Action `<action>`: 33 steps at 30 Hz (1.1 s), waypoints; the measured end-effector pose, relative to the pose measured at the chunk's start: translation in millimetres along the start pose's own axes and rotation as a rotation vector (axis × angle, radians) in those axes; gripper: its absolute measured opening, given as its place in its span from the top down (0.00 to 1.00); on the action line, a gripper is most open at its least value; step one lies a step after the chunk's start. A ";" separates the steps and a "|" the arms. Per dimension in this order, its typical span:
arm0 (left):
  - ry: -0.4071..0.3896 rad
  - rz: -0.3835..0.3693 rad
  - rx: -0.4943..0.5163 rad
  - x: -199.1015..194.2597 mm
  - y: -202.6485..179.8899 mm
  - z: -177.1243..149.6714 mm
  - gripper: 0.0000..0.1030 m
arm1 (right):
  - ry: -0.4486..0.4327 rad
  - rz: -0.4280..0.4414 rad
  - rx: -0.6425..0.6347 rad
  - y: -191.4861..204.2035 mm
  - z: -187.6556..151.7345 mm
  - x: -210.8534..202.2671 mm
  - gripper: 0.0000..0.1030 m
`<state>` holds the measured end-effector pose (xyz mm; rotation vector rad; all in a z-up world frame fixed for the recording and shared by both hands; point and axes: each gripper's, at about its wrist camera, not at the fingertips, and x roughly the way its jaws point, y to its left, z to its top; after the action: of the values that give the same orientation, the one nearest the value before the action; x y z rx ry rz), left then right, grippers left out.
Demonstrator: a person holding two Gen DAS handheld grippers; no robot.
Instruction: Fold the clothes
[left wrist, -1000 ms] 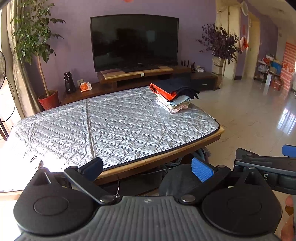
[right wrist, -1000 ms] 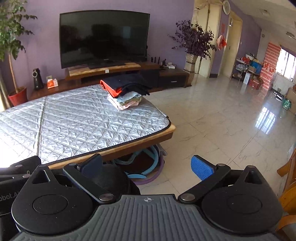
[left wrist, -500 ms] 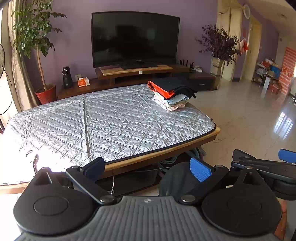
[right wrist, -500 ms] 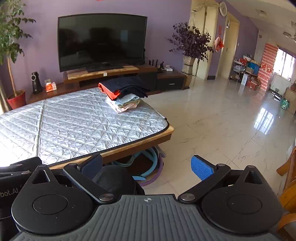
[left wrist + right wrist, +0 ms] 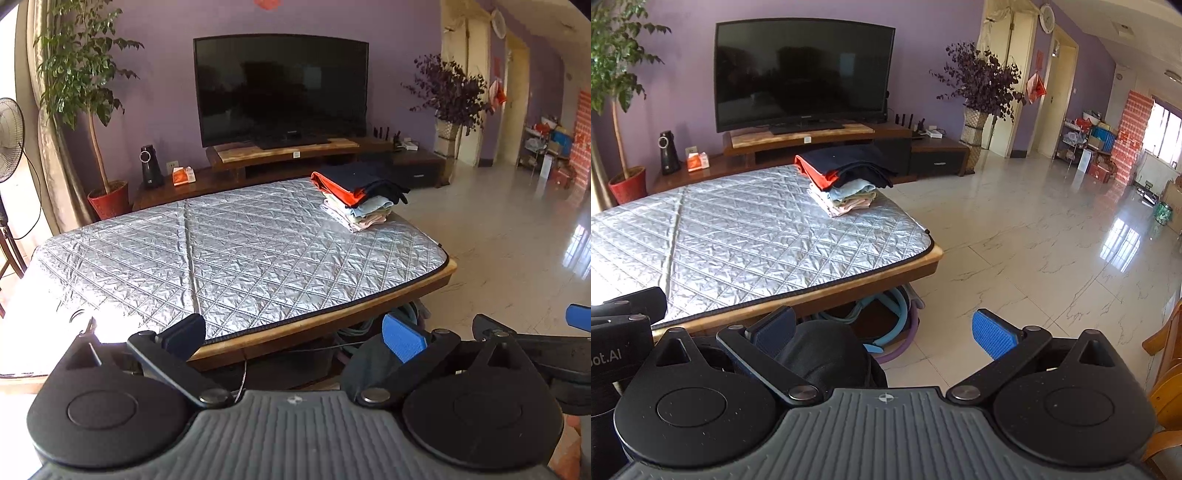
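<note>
A stack of folded clothes (image 5: 360,201), dark and orange on top of pale blue and pink, sits at the far right of the table under a silver quilted cover (image 5: 236,258). It also shows in the right wrist view (image 5: 846,184). My left gripper (image 5: 293,338) is open and empty, held back from the table's near edge. My right gripper (image 5: 884,334) is open and empty, over the floor off the table's right corner. A dark rounded object (image 5: 820,354) sits low behind its left finger; I cannot tell what it is.
A TV (image 5: 280,86) on a wooden stand (image 5: 288,157) is behind the table. Potted plants (image 5: 77,92) stand left and right. Blue and purple hoops (image 5: 890,328) lie under the table. A wooden chair (image 5: 1165,373) is at far right. Shiny tiled floor (image 5: 1034,240) spreads to the right.
Both grippers have drawn back and risen slightly, so the table sits a little farther away. Both stay open and empty. The clothes stack has not moved.
</note>
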<state>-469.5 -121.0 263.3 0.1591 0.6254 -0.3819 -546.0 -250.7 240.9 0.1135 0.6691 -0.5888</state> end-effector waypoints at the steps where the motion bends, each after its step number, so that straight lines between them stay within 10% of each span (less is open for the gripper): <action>1: 0.000 0.001 0.000 0.0 -0.1 -0.1 0.01 | 0.002 0.000 -0.001 -0.1 0.2 0.4 0.00; 33: 0.014 0.023 0.002 1.2 0.3 -1.0 0.01 | 0.007 -0.001 -0.019 1.9 -2.6 1.3 0.00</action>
<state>-469.0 -120.8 261.8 0.1706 0.6365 -0.3595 -545.6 -249.0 237.9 0.0978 0.6816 -0.5836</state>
